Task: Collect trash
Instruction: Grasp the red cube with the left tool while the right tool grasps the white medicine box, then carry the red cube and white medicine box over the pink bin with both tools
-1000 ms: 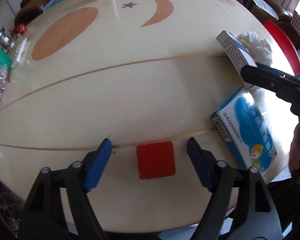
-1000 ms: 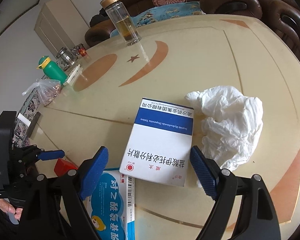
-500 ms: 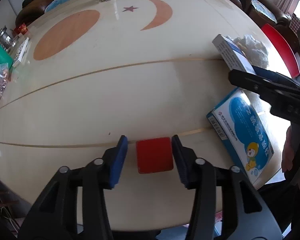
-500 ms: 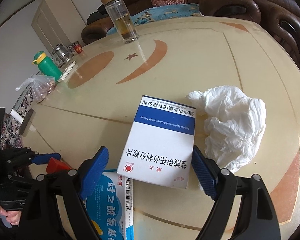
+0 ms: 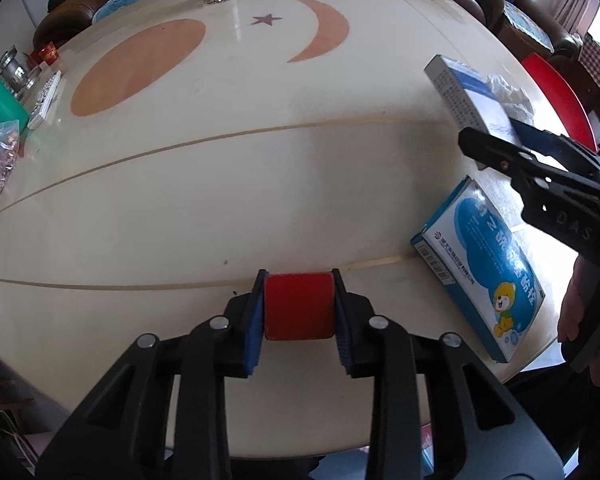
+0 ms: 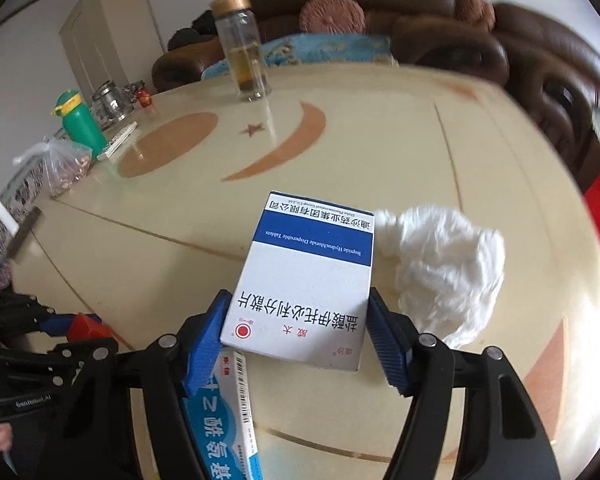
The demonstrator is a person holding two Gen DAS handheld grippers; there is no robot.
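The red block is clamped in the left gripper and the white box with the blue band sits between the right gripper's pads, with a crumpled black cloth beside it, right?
Not quite: beside the white box lies a crumpled white tissue, as the right wrist view shows. The rest holds: the left gripper clamps the red block, and the box sits between the closing right gripper pads.

1. Daylight fills both views; the scene is bright, strongest toward the right edge of the left wrist view.
2. The glossy worktop shows pale glare, with a bright streak under the glass bottle.
3. Fisheye distortion bends the worktop's inlaid lines into arcs, and dark vignetting cuts off the corners.
4. The right wrist view is smeared by motion blur, worst on the brown sofa; the left wrist view is sharp.
5. Shadows are soft and short.
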